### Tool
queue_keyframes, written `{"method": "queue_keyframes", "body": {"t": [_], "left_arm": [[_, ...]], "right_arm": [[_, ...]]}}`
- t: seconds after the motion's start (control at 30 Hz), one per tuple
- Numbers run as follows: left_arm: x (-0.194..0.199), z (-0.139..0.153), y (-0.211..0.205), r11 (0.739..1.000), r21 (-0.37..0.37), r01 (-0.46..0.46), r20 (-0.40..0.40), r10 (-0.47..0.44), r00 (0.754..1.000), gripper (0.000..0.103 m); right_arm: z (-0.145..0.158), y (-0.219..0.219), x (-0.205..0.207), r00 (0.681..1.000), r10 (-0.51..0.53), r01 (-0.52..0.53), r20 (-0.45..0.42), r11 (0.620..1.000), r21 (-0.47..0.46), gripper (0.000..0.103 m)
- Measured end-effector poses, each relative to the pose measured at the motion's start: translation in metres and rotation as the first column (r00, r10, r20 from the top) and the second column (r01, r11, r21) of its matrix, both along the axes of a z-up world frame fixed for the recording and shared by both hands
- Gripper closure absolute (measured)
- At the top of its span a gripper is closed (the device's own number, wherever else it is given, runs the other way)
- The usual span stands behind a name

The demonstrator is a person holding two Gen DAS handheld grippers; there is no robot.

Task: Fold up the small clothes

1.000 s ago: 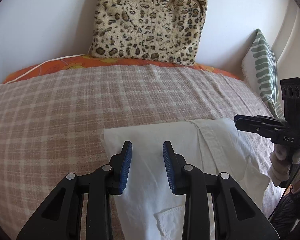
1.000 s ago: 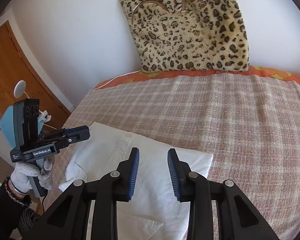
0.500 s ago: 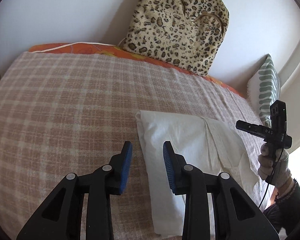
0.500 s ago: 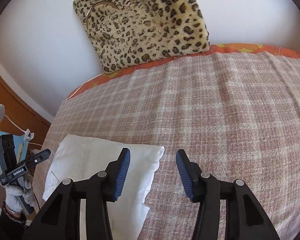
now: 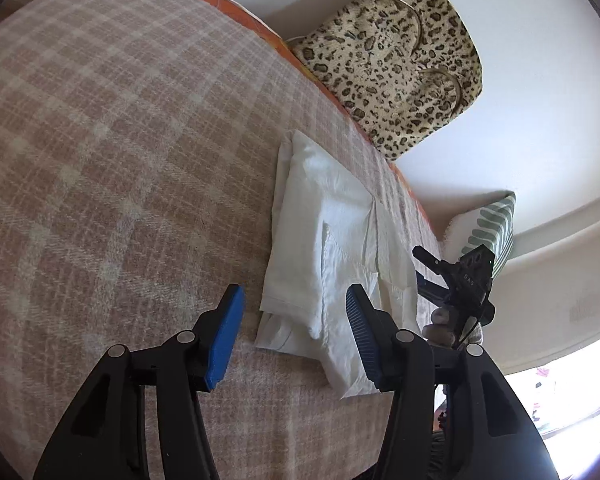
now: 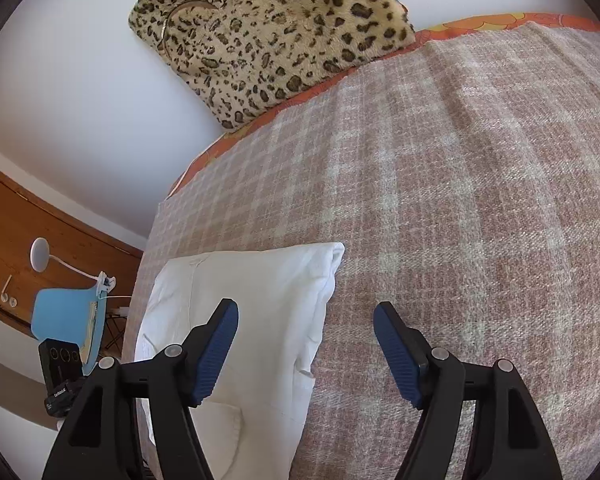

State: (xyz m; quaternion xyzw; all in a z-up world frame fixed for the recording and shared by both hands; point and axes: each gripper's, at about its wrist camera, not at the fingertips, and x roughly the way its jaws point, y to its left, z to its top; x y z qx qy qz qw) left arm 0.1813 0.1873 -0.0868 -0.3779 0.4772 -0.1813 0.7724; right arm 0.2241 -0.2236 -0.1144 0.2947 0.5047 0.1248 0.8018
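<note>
- One white garment (image 5: 332, 240) lies folded into a compact stack on the bed (image 5: 120, 140); folds look mostly done
- left claw (image 5: 292, 340) and right claw (image 6: 306, 354) have just been opening, nothing gripped
- left to do, probably: final tidy only

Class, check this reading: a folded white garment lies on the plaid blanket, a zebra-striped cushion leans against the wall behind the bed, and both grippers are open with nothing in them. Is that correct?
One detail is wrong: the cushion is leopard-print, not zebra-striped, as the right wrist view shows. The folded white garment does lie on the plaid blanket, and the left gripper and right gripper are open and empty.
</note>
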Motion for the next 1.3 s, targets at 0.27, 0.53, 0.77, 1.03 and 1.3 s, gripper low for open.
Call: {"method": "queue_keyframes", "body": {"t": [0.27, 0.53, 0.77, 1.03, 1.3], "left_arm": [[-0.016, -0.028, -0.021, 0.988, -0.14, -0.063, -0.102, 0.049, 0.994, 0.044], [-0.011, -0.033, -0.041, 0.992, -0.104, -0.074, -0.103, 0.063, 0.993, 0.044], [-0.026, -0.03, -0.052, 0.991, -0.023, -0.129, -0.053, 0.128, 0.99, 0.044], [-0.009, -0.025, -0.061, 0.981, 0.091, -0.17, 0.0, 0.17, 0.985, 0.044], [0.002, -0.018, -0.077, 0.949, 0.245, -0.199, 0.106, 0.178, 0.978, 0.056]], "right_arm": [[-0.005, 0.0, 0.003, 1.0, -0.019, 0.02, -0.007, 0.998, 0.061, 0.025], [-0.007, 0.0, 0.004, 1.0, -0.012, 0.012, 0.003, 0.996, 0.087, 0.025], [-0.012, 0.004, 0.013, 1.0, -0.024, 0.022, 0.008, 0.992, 0.128, 0.029], [-0.014, 0.008, 0.018, 1.0, -0.012, 0.01, 0.022, 0.994, 0.112, 0.034], [-0.015, 0.012, 0.025, 0.999, -0.009, 0.005, 0.039, 0.996, 0.09, 0.041]]}}
